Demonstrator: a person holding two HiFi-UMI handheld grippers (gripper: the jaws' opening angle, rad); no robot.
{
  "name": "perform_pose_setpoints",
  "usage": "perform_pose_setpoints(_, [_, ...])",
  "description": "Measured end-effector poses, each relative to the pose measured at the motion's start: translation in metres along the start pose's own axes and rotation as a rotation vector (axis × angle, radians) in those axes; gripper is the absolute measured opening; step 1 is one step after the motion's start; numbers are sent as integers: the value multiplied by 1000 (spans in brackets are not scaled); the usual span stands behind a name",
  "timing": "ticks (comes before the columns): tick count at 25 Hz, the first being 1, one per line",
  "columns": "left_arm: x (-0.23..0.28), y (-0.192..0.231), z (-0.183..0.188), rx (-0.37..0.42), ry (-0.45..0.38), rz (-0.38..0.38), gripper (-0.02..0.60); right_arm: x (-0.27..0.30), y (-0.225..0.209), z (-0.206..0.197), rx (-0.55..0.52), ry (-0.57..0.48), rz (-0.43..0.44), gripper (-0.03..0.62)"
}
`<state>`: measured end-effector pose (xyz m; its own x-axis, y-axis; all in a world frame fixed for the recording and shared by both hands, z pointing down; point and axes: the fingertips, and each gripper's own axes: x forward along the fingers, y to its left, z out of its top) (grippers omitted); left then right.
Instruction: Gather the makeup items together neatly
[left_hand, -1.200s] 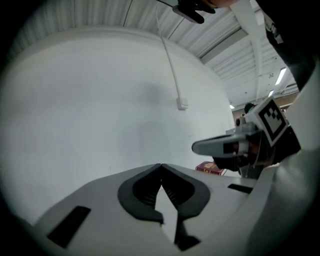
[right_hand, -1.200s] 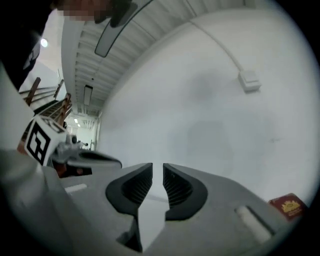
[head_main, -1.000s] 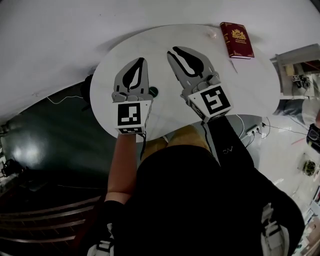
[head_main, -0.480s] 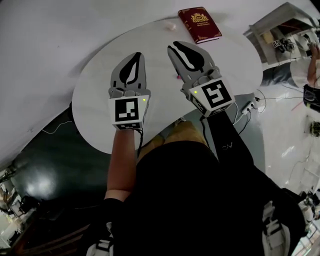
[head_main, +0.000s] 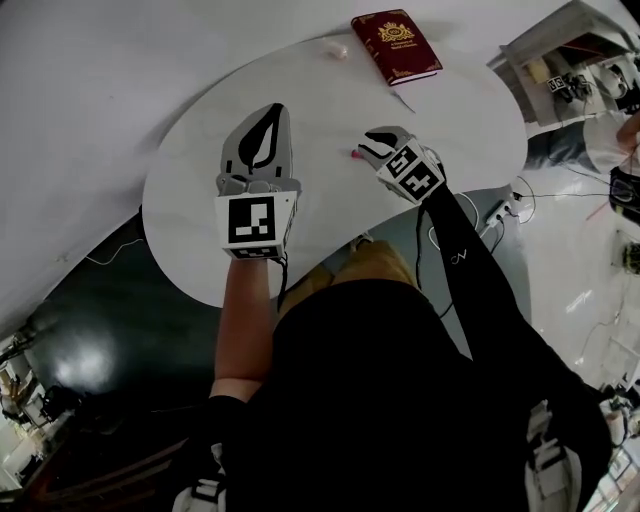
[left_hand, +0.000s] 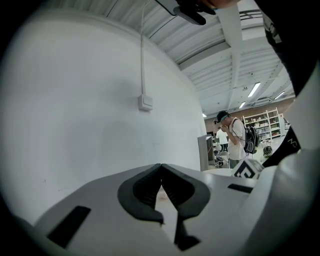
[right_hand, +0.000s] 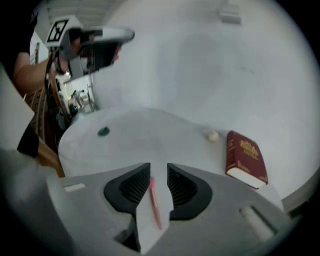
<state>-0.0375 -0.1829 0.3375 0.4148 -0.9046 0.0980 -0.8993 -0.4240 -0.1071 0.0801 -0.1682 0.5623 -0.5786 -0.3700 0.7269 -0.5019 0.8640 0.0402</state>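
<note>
tabletop (right_hand: 150, 137): pink stick (right_hand: 154, 202) lengthwise btwn r gripper (right_hand: 159, 175), jaws opening

Red book (head_main: 397, 45) on white table (head_main: 480, 130), far edge.

No word or number can be read. The book (head_main: 396, 45), at the table's (head_main: 185, 225) 1 o'clock edge, bears a gold crest and gold lettering too small to read. The sleeve (head_main: 457, 257) carries a small illegible white logo. The left cube (head_main: 252, 222) and right cube (head_main: 413, 171) show black-and-white square markers.
</note>
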Motion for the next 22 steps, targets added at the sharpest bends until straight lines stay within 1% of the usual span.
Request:
perform_pose_setpoints(3, [-3, 2, -5, 2, 30, 15, 9, 24, 3, -57, -30, 181, 50, 94])
perform_pose_setpoints(5, [-6, 6, -9, 7, 29, 34, 9, 31, 3, -88, -41, 268, 48, 92])
perform_pose_setpoints(7, [-9, 10, -8, 10, 18, 47, 9, 33, 4, -101, -24, 273, 42, 61])
perform_pose_setpoints(9, [-9, 12, -4, 8, -3, 49, 9, 33, 5, -103, -14, 269, 48, 52])
perform_pose_setpoints(11, [-8, 14, -4, -3, 14, 54, 9, 34, 4, -99, -32, 266, 49, 51])
perform_pose_setpoints(12, [-9, 14, -3, -6, 29, 56, 9, 33, 2, -93, -28, 246, 38, 51])
perform_pose_setpoints(14, [-10, 15, -1, -4, 37, 57, 9, 24, -3, -67, 21, 160, -15, 51])
perform_pose_setpoints(18, [-17, 24, -7, -5, 32, 77, 9, -2, -14, 12, 161, -92, -132, 51])
perform_pose_setpoints(22, [-28, 40, -13, -2, 25, 118, 9, -42, -22, 84, 284, -360, -231, 51])
